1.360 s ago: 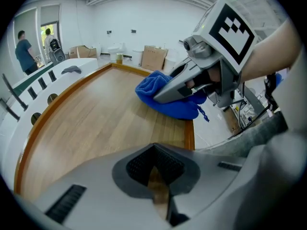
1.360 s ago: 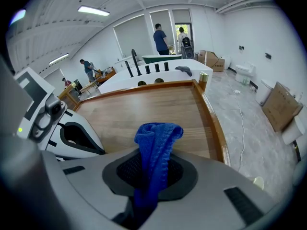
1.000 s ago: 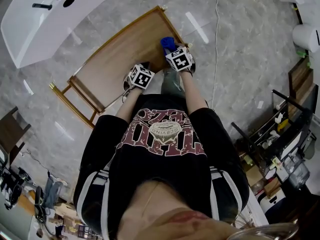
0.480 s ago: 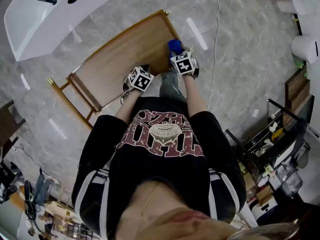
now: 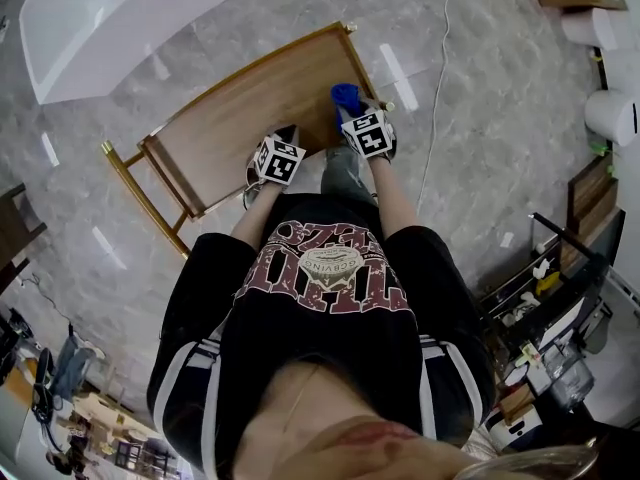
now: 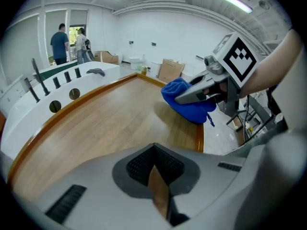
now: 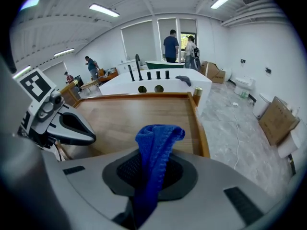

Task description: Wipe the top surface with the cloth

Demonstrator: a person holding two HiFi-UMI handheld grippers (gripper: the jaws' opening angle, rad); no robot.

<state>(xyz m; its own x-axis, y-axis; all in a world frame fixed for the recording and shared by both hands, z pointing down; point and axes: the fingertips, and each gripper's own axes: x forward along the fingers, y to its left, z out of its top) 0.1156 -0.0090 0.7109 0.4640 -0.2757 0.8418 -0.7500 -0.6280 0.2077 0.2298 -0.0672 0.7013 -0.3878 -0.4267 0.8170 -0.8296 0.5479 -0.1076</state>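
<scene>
The wooden table top (image 5: 240, 108) has a raised rim. My right gripper (image 5: 352, 108) is shut on a blue cloth (image 5: 346, 95), which rests near the table's right edge. In the right gripper view the cloth (image 7: 154, 147) sticks up out of the closed jaws of the right gripper (image 7: 153, 171), over the wood (image 7: 129, 114). My left gripper (image 5: 270, 150) hovers at the table's near edge, left of the cloth. In the left gripper view the left gripper (image 6: 156, 176) is shut with nothing in it. The cloth (image 6: 189, 104) hangs from the right gripper's fingers (image 6: 194, 94).
A white tub-like counter (image 5: 120, 18) with black taps stands beyond the table. A cable (image 5: 435, 98) runs across the marble floor at the right. Dark shelving (image 5: 560, 268) stands at the far right. People (image 7: 170, 46) stand in the background near cardboard boxes (image 7: 278, 121).
The head view has shifted slightly. Both grippers and the cloth hold nearly the same place at the table's near right edge.
</scene>
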